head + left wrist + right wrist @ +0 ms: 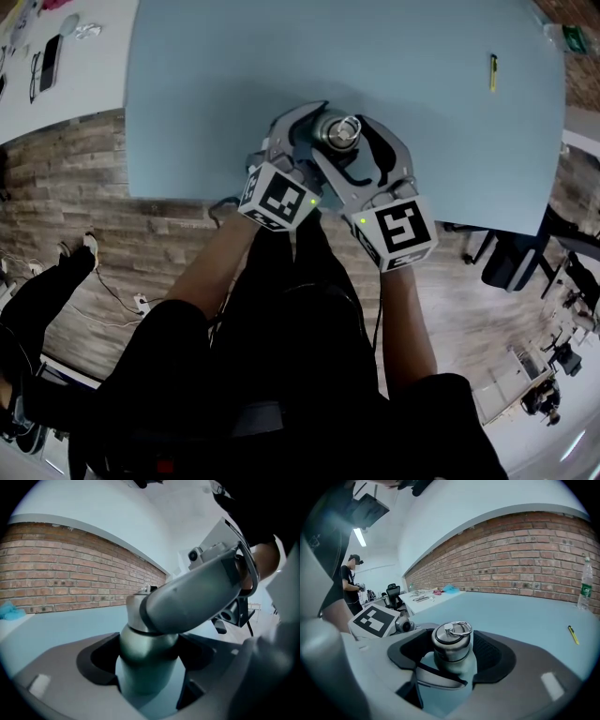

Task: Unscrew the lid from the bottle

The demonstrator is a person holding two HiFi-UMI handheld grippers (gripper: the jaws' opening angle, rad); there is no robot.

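Left fingers (96,660) clamp the bottle (147,663) by its body, midway along the near edge of the table (234,75); right fingers (494,656) stand apart around the lid (451,641), not pressing it. Unscrewing looks in hand, lid still on: next the right fingers must close and twist.

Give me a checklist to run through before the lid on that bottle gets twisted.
1. Upright bottle on the table: ok.
2. Hold of the left gripper on the bottle's body: ok, no gap shows on either side.
3. Grip of the right gripper on the lid: not ok; its jaws stand open around it.
4. Place of the lid: ok, between the right gripper's jaws.
5. Whether the lid is loosened: cannot tell; it sits on the neck.
6. The yellow pen lies well away from both grippers: ok.
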